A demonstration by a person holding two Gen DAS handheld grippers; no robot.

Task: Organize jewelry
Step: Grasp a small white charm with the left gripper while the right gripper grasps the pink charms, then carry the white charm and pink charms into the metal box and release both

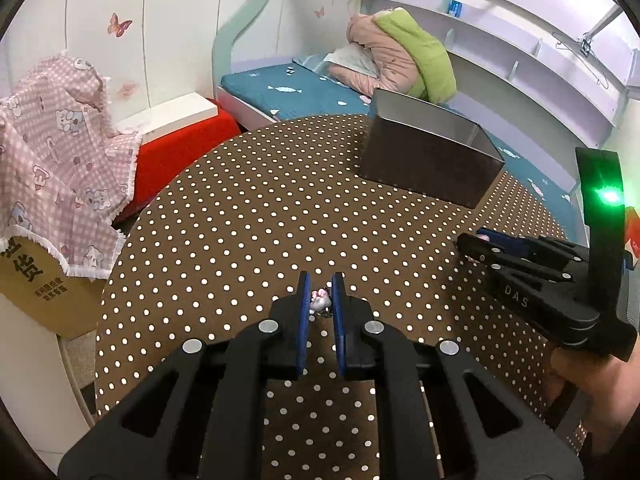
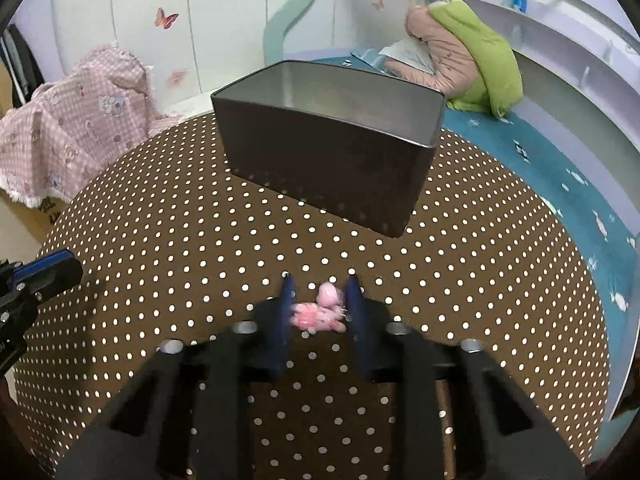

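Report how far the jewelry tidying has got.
Done: nothing shows inside the metal tin, though its floor is hidden. In hand: the left gripper is shut on a small pink-and-white charm; the right gripper brackets a pink trinket, grip blurred. Left: both pieces must go into the tin on the polka-dot table.

A child's bedroom: bed (image 1: 304, 92) with teal sheet, butterfly wall stickers (image 1: 119, 25), heaped quilts (image 1: 400, 56)

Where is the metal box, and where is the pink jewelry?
metal box (image 2: 320, 160): right wrist view, on its dark front wall.
pink jewelry (image 2: 320, 316): right wrist view, on the pink cluster's middle.
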